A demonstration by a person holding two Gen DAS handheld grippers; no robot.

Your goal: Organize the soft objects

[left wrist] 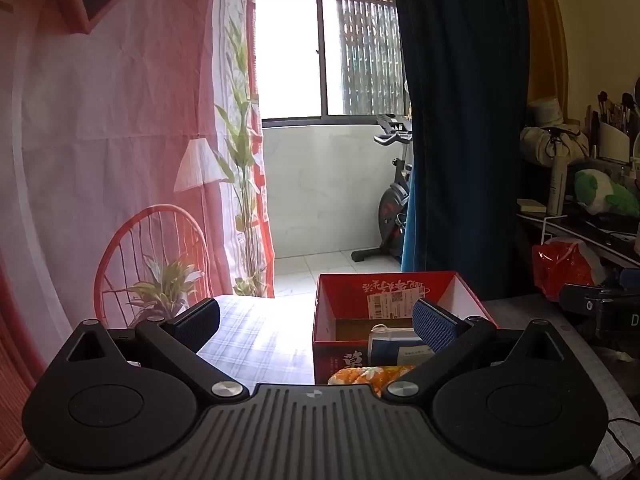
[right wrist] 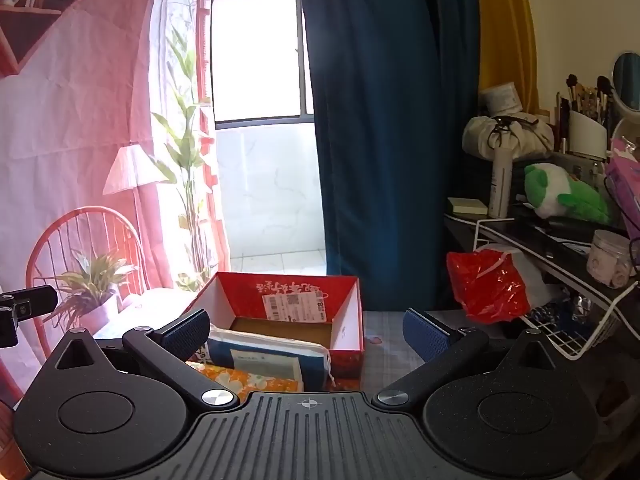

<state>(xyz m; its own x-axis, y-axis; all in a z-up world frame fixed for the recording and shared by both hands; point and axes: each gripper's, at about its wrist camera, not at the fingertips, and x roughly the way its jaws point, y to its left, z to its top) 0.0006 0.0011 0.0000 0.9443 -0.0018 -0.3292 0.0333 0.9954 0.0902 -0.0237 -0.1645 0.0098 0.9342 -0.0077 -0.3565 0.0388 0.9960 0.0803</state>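
A red cardboard box (left wrist: 344, 300) (right wrist: 352, 308) stands open on the table ahead. A blue and white drawstring pouch (right wrist: 264, 356) (left wrist: 394, 344) leans over its near wall. An orange flowered soft item (right wrist: 256, 380) (left wrist: 372, 374) lies in front of the box, under the pouch. My left gripper (left wrist: 316, 322) is open and empty, left of the box front. My right gripper (right wrist: 306, 332) is open and empty, just above the pouch and box. A green and white plush toy (right wrist: 560, 192) (left wrist: 604, 192) lies on the shelf at the right.
A checked cloth (left wrist: 256, 340) covers the table's left part, a grey cutting mat (right wrist: 392, 344) the right. A red plastic bag (right wrist: 488, 284), a white wire rack (right wrist: 560, 332), a spray bottle (right wrist: 500, 184) and brush pots crowd the right. A dark blue curtain (right wrist: 384, 120) hangs behind.
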